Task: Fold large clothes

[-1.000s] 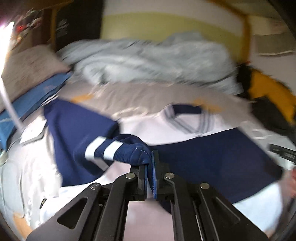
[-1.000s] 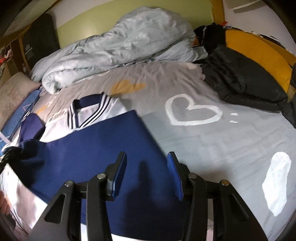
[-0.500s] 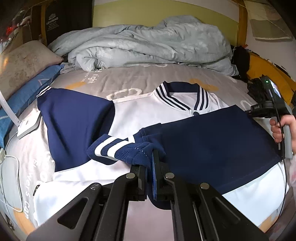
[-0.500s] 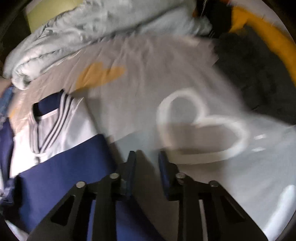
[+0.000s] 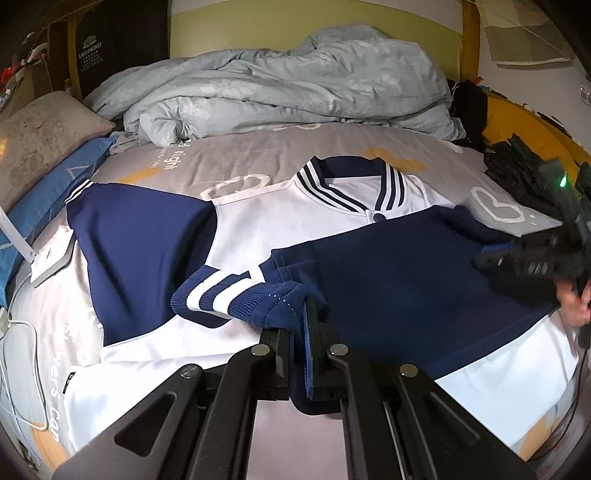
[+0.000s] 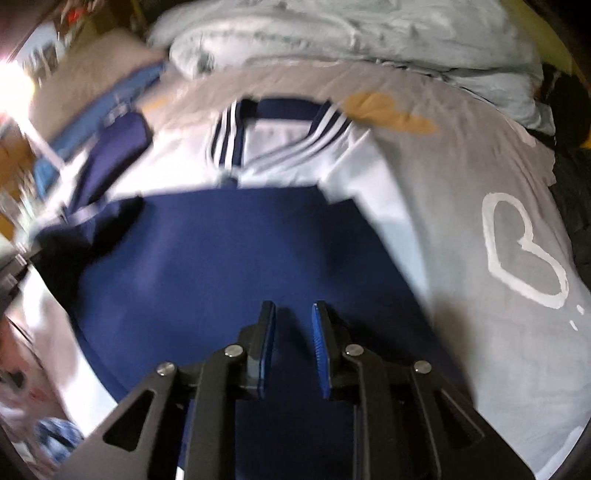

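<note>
While the white and navy jacket (image 5: pixel 295 229) is lying spread across the grey bed sheet (image 5: pixel 229 162) in the left wrist view, its navy sleeve (image 5: pixel 406 280) is being held folded across the white body. The striped cuff (image 5: pixel 236 299) at the end of that sleeve is being gripped by the left gripper (image 5: pixel 300 332), whose jaws are pressed together on the ribbed knit near the foot edge of the bed. The striped collar (image 5: pixel 351 192) is pointing toward the head of the bed, where a pale blue duvet (image 5: pixel 280 96) is bunched up. The other sleeve is lying flat toward the left edge of the bed, close to a blue pillow (image 5: pixel 48 199) and a white device with a cable (image 5: pixel 48 262). At the right edge of the bed, the right gripper (image 5: pixel 532 254) is being seen as a blurred dark shape over the sleeve's shoulder end; its jaws cannot be made out in this view.

From the right wrist view, which is being blurred by motion, the right gripper (image 6: pixel 293 332) is being held above the folded navy sleeve (image 6: pixel 236 258), with its jaws standing a narrow gap apart and nothing between them. The collar (image 6: pixel 280 125) is lying beyond the sleeve, and the white heart print (image 6: pixel 521 251) on the bed sheet (image 6: pixel 461 155) is lying to the right of the jacket (image 6: pixel 369 177). The duvet (image 6: pixel 351 33) is heaped along the head of the bed.
</note>
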{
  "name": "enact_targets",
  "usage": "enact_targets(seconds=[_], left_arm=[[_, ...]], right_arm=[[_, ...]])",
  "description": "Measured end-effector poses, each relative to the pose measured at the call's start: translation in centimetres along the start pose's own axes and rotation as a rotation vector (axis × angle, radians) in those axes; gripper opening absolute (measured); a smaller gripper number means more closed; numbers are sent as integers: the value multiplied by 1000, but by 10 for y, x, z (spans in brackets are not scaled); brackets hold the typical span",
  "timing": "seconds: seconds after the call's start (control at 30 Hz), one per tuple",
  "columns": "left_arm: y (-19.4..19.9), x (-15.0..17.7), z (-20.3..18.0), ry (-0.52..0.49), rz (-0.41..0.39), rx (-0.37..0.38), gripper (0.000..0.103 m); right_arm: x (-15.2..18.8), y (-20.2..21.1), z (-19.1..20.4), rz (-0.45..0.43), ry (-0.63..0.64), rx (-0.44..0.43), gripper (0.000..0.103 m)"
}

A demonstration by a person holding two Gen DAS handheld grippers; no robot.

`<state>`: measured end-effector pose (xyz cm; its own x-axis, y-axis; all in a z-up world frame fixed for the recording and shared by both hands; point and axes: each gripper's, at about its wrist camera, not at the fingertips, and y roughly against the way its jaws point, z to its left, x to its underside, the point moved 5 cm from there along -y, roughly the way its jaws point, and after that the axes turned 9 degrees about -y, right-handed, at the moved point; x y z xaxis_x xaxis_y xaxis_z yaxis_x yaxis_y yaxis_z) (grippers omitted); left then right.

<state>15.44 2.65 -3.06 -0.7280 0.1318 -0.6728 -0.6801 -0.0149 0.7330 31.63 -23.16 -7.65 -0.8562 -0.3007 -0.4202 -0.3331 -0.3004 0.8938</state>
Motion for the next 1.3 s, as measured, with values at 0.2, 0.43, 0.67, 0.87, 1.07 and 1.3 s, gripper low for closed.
enact_targets(seconds=[0.2, 0.43, 0.67, 0.87, 1.07, 1.3], left_arm=[[3, 1, -1, -9, -6, -6, 4], [0, 0, 0, -9, 0, -1, 4], [-6, 1, 4, 4, 15, -21, 4], [-5, 1, 10, 24, 14, -19, 4], [-2, 2, 8, 20, 14, -14, 4], [1, 2, 7, 20, 10, -13, 4]], right_arm=[[-18, 37, -27, -229, -140, 56, 21], [-50, 34, -95, -246, -334, 67, 48], [-59, -4, -96, -162, -384, -64, 30], [-44, 32, -47, -276, -203, -126, 3], [6, 50, 22, -210, 4, -204, 3], [42, 34, 42, -129, 49, -153, 11]])
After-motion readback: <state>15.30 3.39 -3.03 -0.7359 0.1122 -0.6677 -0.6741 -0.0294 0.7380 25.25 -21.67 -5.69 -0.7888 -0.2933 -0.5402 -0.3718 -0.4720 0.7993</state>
